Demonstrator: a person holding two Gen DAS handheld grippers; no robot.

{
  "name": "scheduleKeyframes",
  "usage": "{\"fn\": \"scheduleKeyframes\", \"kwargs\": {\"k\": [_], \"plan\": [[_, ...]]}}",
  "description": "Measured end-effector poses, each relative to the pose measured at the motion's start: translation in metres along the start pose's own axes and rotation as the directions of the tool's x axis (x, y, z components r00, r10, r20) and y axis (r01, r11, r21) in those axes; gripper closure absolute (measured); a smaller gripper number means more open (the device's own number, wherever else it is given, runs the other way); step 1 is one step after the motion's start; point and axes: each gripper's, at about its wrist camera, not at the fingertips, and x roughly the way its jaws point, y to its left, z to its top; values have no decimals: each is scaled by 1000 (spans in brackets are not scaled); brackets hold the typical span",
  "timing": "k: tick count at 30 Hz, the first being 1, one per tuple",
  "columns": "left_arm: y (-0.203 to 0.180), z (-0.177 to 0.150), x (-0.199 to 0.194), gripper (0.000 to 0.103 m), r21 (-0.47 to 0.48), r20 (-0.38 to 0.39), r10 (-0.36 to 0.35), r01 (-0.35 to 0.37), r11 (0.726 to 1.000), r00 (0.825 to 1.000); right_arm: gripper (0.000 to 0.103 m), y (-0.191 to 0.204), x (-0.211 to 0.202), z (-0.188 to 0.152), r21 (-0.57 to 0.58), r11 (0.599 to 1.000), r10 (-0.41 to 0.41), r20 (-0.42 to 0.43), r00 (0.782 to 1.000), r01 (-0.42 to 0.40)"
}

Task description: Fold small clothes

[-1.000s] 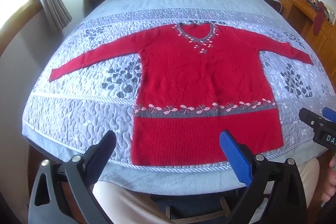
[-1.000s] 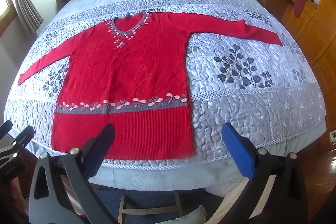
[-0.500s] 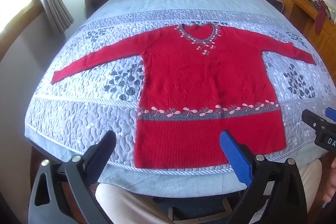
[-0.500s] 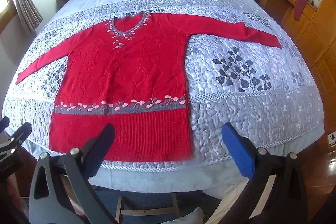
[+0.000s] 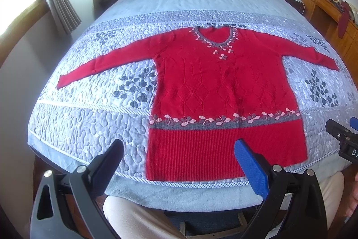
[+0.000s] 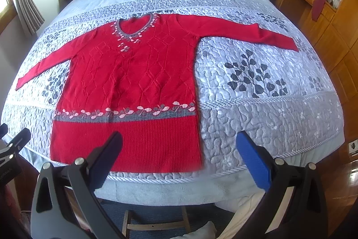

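— Both claws, left claw (image 5: 179, 160) and right claw (image 6: 180, 158), have edged nearer, we see, gaping empty.
— We find the red sweater (image 5: 221, 91) flat on the quilted bed (image 5: 89, 122), sleeves spread.

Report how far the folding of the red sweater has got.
Done: the red sweater lies spread flat on the quilt, both sleeves out. In hand: nothing; the left gripper and right gripper are open, short of the hem. Left: every fold, sleeves and body.
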Motion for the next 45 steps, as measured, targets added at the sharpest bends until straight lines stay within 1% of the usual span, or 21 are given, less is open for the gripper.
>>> {"fn": "scheduleKeyframes", "kwargs": {"k": [45], "plan": [[2,-1,6,4,2,-10,1,-1,1000,1000,2,2,8,-3,-3,1000,-1,-18,1000,1]]}}
